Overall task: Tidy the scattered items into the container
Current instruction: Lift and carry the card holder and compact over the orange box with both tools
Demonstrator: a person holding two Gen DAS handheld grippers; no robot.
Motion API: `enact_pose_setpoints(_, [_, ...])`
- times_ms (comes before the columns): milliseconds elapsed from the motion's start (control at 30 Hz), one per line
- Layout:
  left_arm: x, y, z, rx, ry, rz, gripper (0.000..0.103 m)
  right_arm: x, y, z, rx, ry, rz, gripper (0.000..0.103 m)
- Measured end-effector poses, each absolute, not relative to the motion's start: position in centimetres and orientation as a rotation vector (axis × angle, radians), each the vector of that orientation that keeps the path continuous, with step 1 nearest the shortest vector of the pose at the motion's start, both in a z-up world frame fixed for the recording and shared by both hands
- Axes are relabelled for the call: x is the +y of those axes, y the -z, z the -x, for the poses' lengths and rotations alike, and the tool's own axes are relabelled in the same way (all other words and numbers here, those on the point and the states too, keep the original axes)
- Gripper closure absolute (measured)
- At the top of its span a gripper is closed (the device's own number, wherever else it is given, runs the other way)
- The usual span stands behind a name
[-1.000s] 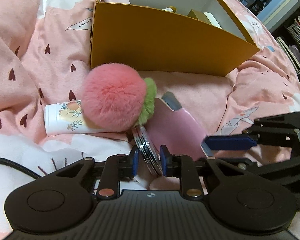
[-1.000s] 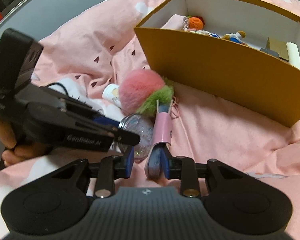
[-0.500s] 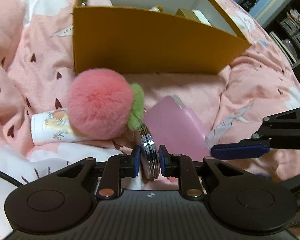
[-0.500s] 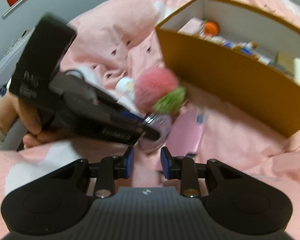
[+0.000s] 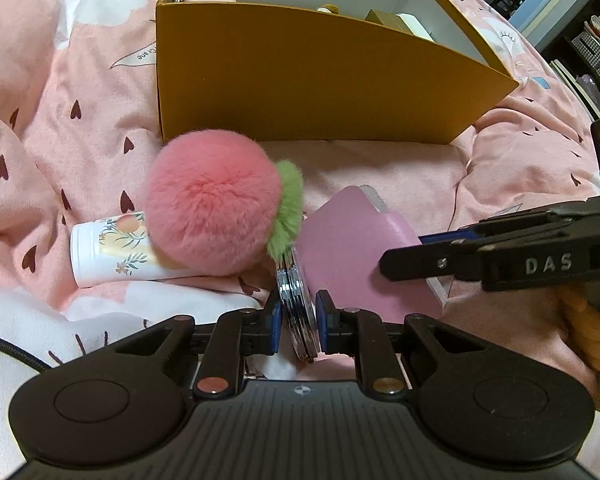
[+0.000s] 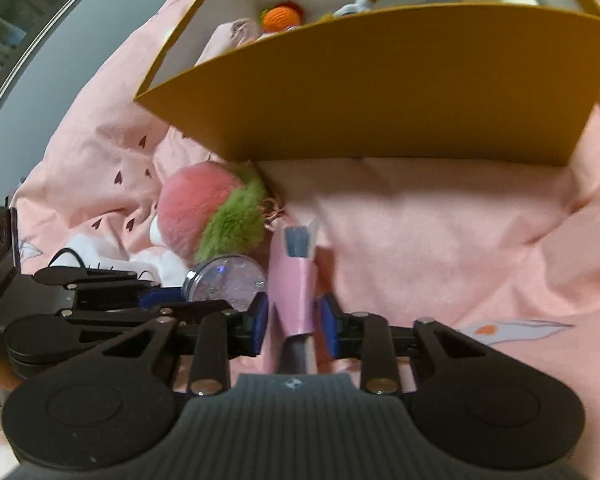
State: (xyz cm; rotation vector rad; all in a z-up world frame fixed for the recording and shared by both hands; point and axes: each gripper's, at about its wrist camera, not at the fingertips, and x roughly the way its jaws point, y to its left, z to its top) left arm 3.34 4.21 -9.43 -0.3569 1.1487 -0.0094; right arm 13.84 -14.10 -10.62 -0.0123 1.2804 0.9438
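With left gripper (image 5: 298, 322) pinching the round clear glittery compact (image 5: 296, 304) on the pink quilt (image 5: 380, 168), and right gripper (image 6: 294, 322) spread astride the pink notebook (image 6: 294, 280): close squarely, lift both clear over the mustard cardboard box (image 5: 320, 92) wall.

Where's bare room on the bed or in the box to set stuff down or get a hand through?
Free: the blanket strip between the box front wall and the pink case, running right. The box's near-middle floor is hidden; toys sit along its back. Crowded: the left cluster, where the pompom, tube, round compact and case touch, with both grippers there.
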Motion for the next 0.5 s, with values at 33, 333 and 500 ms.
enact_pose_setpoints(33, [4.2,9.4,-3.3,1.148,0.006,0.353,0.083,-13.8,10.5,-13.6,1.272,-0.947,0.028,0.073])
enact_pose_setpoints(333, [4.1,9.6,-3.5,1.162,-0.004,0.339,0.084,-11.5,10.6,-12.0,1.212,-0.918,0.175,0.076])
enact_pose_setpoints(500, [3.7,8.6,-3.2,1.137,0.023,0.308,0.086,-12.2,9.7,-11.6,1.181,-0.913,0.181,0.077])
